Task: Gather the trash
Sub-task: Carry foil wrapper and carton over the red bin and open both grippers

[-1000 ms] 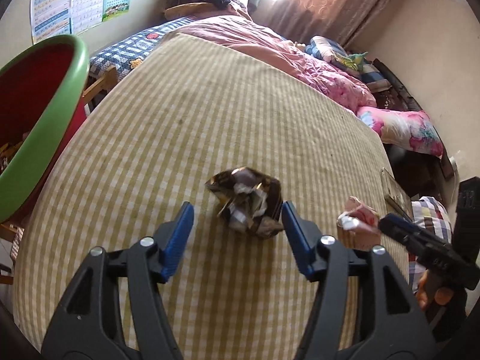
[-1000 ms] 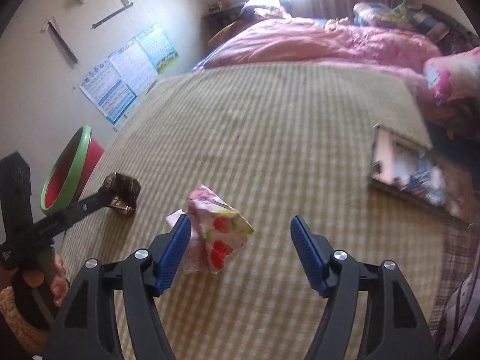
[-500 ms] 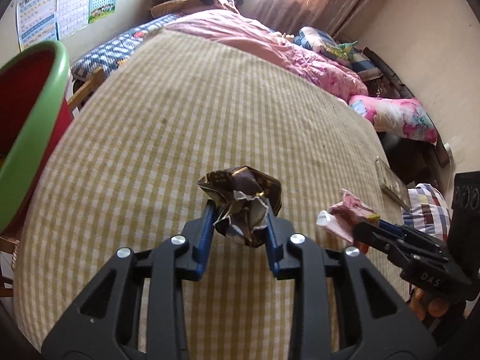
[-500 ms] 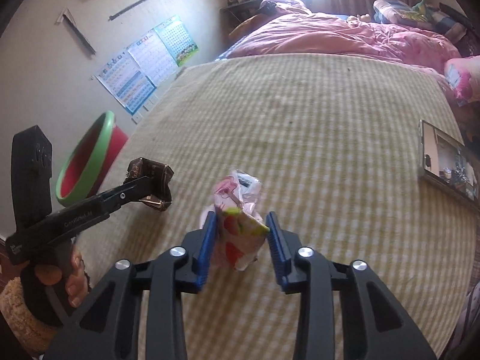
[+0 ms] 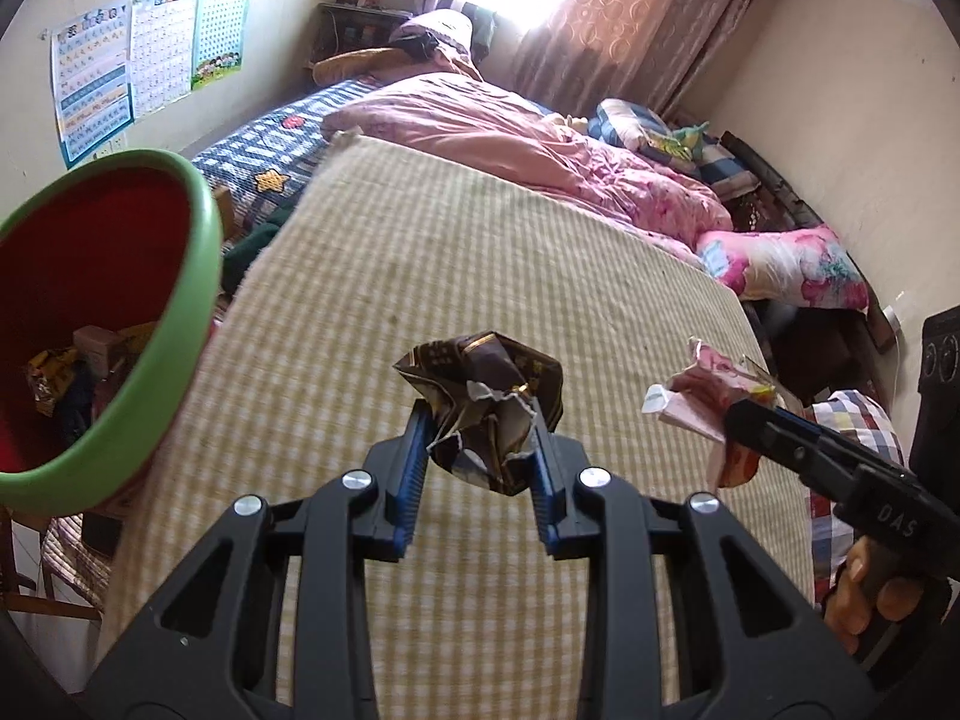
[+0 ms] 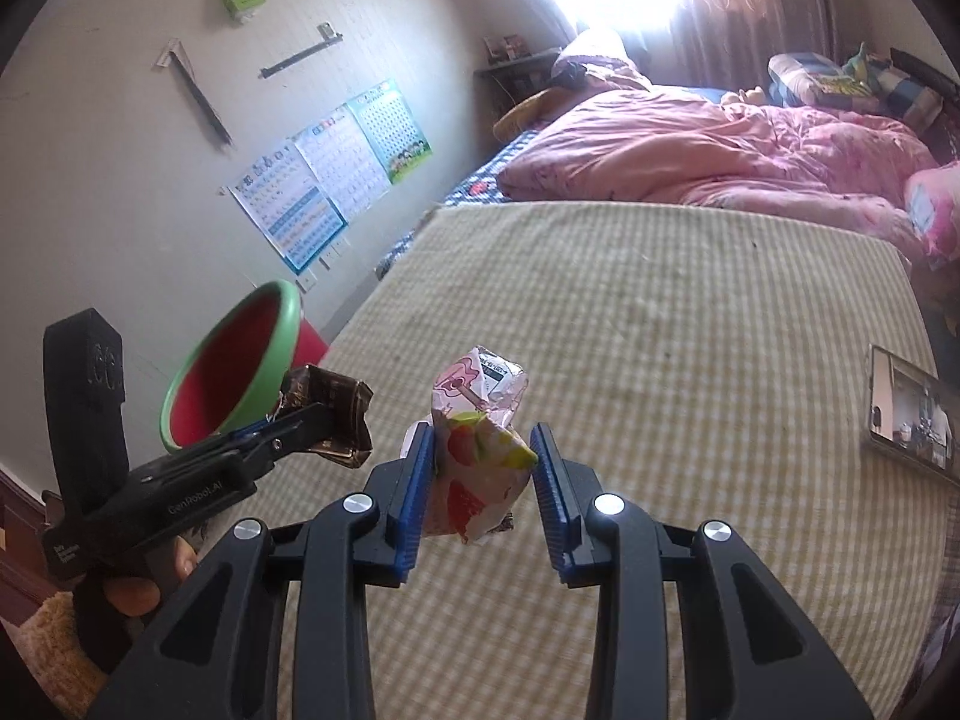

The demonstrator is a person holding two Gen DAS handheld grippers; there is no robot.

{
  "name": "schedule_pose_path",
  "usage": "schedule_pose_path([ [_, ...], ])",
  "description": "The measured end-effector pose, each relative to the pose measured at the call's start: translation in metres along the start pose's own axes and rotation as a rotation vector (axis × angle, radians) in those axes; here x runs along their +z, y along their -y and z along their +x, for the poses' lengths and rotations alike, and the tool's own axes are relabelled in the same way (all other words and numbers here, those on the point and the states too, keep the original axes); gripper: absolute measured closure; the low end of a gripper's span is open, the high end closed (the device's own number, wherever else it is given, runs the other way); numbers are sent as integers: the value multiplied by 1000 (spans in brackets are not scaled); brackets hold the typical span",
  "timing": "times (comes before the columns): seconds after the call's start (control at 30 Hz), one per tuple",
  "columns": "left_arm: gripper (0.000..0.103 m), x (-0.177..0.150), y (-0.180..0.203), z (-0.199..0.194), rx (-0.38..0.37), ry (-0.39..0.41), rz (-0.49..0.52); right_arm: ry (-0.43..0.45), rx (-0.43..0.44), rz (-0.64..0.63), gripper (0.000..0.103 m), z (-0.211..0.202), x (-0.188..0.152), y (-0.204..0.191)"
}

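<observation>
Two tools hold trash above the checked yellow bed cover (image 5: 480, 252): the left tool (image 5: 480, 468) clamps a crumpled brown foil wrapper (image 5: 489, 402), the right tool (image 6: 480, 468) a pink strawberry-print packet (image 6: 480, 450), near the green-rimmed red bin (image 5: 198, 252).

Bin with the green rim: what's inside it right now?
The bin already holds some trash at the bottom: a yellow wrapper, a small box and a few darker scraps. The near wall and rim hide the rest of the floor, so I can't tell how full it is.
</observation>
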State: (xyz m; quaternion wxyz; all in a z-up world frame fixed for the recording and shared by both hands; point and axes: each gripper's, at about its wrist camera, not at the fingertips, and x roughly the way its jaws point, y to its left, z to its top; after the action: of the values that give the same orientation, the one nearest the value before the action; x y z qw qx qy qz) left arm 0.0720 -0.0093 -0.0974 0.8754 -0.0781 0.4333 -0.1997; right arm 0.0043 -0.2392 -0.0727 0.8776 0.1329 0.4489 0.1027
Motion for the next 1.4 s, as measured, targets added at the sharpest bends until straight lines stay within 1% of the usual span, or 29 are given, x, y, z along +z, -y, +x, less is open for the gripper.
schedule_pose_path([
  [0.23, 74, 1, -26, -16, 7, 20, -16, -18, 14, 0, 71, 13, 4, -27],
  [0.57, 74, 6, -62, -38, 18, 40, -19, -41, 35, -31, 71, 36, 1, -76],
  [0.7, 74, 9, -75, -46, 23, 48, -15, -42, 3, -43, 71, 42, 2, -92],
  [0.87, 74, 11, -92, -54, 25, 53, -15, -41, -16, -65, 70, 50, 1, -112],
  [1.13, 74, 21, -122, -72, 37, 82, -16, -43, -10, -85, 70, 63, 2, -140],
  [1.4, 74, 24, -150, -80, 45, 88, -25, -50, -11, -96, 70, 77, 2, -161],
])
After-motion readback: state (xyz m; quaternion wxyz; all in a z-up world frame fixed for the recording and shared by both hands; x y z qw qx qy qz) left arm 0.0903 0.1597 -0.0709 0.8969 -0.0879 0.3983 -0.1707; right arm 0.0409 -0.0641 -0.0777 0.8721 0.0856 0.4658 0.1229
